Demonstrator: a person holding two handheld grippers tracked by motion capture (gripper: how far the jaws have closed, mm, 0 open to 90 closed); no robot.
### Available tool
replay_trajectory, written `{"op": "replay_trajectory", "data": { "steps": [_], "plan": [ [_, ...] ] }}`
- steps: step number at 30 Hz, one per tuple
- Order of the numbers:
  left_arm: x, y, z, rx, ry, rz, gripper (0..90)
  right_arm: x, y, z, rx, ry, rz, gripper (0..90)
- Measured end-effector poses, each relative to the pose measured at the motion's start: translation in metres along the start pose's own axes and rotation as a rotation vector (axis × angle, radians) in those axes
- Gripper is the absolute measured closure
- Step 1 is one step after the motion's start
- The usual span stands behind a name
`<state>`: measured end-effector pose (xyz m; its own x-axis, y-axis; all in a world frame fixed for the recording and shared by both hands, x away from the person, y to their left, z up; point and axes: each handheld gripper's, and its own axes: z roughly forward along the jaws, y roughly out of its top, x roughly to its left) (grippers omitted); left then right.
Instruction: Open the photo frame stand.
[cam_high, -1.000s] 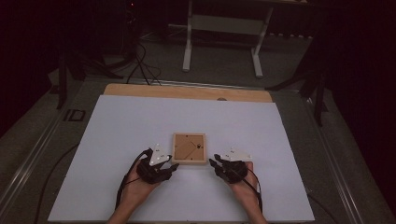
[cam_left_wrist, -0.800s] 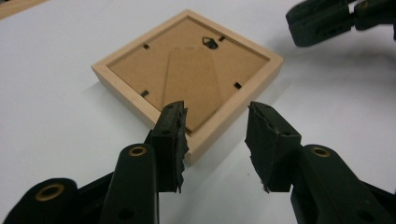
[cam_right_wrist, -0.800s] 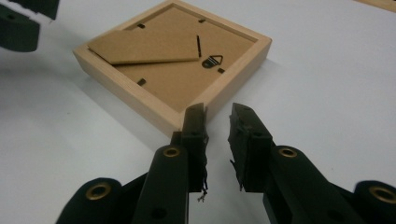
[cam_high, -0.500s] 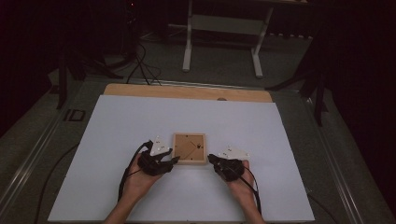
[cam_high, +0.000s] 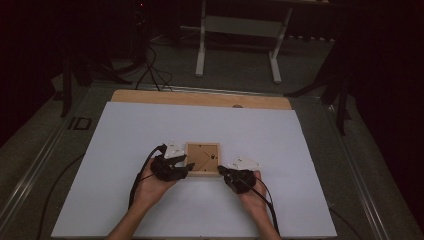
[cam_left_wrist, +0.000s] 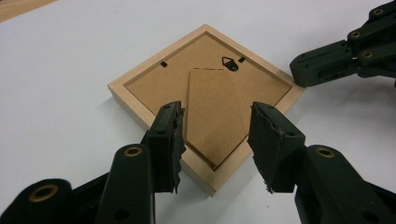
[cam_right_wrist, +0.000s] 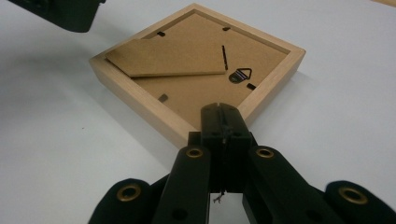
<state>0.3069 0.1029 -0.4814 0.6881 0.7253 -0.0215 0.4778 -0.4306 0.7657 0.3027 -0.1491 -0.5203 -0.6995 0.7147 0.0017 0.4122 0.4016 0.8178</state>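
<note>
A small wooden picture frame lies face down on the white table top, its brown backing board up. On that backing are a folded cardboard stand and a metal hanger. My left gripper is open, its jaws just opened a little further. They hover over the frame's near left corner, apart from it, in the left gripper view. My right gripper has just closed and is shut with nothing between its jaws. Its tip sits at the near right corner of the frame.
The white sheet covers most of the table, with a bare wooden strip along the far edge. Cables and a white stand are on the dark floor beyond. The right gripper shows in the left gripper view.
My left gripper has shifted a little forward and toward the frame's corner. The right hand has stayed at the frame's other near corner.
</note>
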Motion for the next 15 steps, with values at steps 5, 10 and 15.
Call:
{"op": "replay_trajectory", "data": {
  "steps": [5,10,15],
  "plan": [
    [0.000,0.002,0.005,0.006,0.004,0.012,53.9,0.001,0.000,0.000,0.002,0.001,-0.001,89.8],
    [0.000,0.002,0.013,0.031,0.003,0.020,52.9,0.001,0.000,0.001,-0.002,0.000,0.000,89.8],
    [-0.003,0.002,0.021,0.046,0.012,0.032,50.8,0.001,0.001,0.001,-0.001,-0.001,-0.001,89.8]
  ]
}}
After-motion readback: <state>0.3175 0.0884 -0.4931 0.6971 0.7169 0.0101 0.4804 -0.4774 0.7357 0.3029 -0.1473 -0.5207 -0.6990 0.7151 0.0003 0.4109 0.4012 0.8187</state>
